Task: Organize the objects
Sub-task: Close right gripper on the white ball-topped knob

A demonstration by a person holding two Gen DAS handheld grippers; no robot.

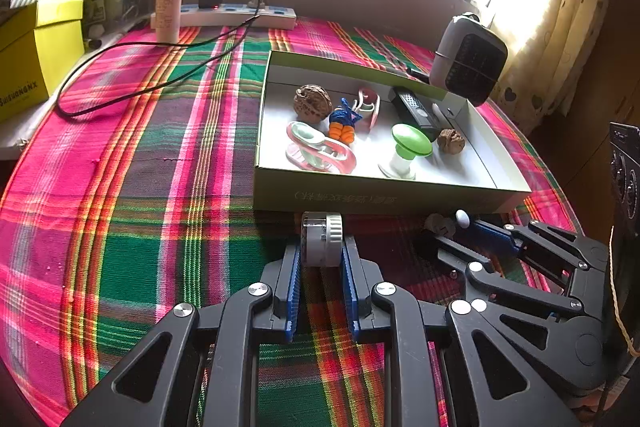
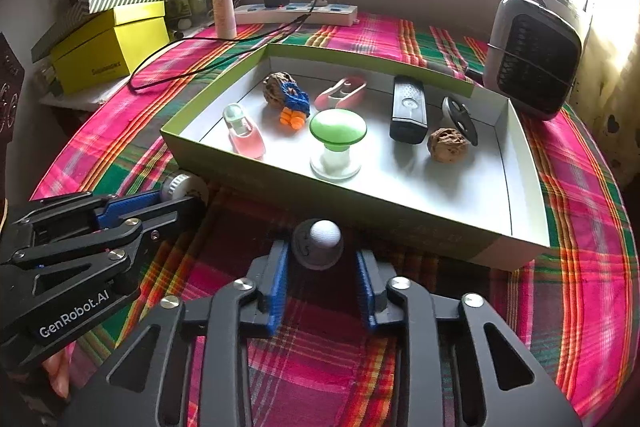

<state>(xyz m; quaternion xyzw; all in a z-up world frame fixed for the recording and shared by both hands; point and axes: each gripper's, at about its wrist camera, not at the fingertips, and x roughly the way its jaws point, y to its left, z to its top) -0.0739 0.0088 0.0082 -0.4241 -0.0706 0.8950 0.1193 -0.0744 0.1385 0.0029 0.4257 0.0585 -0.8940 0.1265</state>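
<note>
The left hand-held gripper [image 1: 321, 247] is closed on a small grey-and-white cylinder with a ribbed white rim [image 1: 322, 239]. Both blue ribbed pads press its sides, and it stands on end just in front of the near wall of a shallow green cardboard box with a white interior [image 1: 360, 197]. The right hand-held gripper [image 2: 322, 251] is open. Its blue pads stand either side of a small round grey piece with a white domed tip [image 2: 318, 243], with a narrow gap visible on each side. The piece lies at the fingertips on the table [image 1: 160, 187], which is covered by a pink, green and orange plaid cloth, and it is also close to the box's near wall.

Both hand-held grippers slant downward toward the table, side by side, with their tips aimed at the box.

Contents of the box, counted:
- two brown wrinkled walnuts [image 1: 313, 103] [image 1: 451, 141]
- two translucent pink plastic clips [image 1: 320, 151] [image 1: 368, 105]
- one blue-and-orange knitted item [image 1: 343, 123], touching the far-left walnut
- one green mushroom-capped knob on a clear base [image 1: 410, 143]
- one black rectangular device [image 1: 414, 111]
- one small black-and-white disc [image 2: 460, 119], leaning near the far right corner

Outside the box, two loose pieces are seen, one at each hand-held gripper.
</note>
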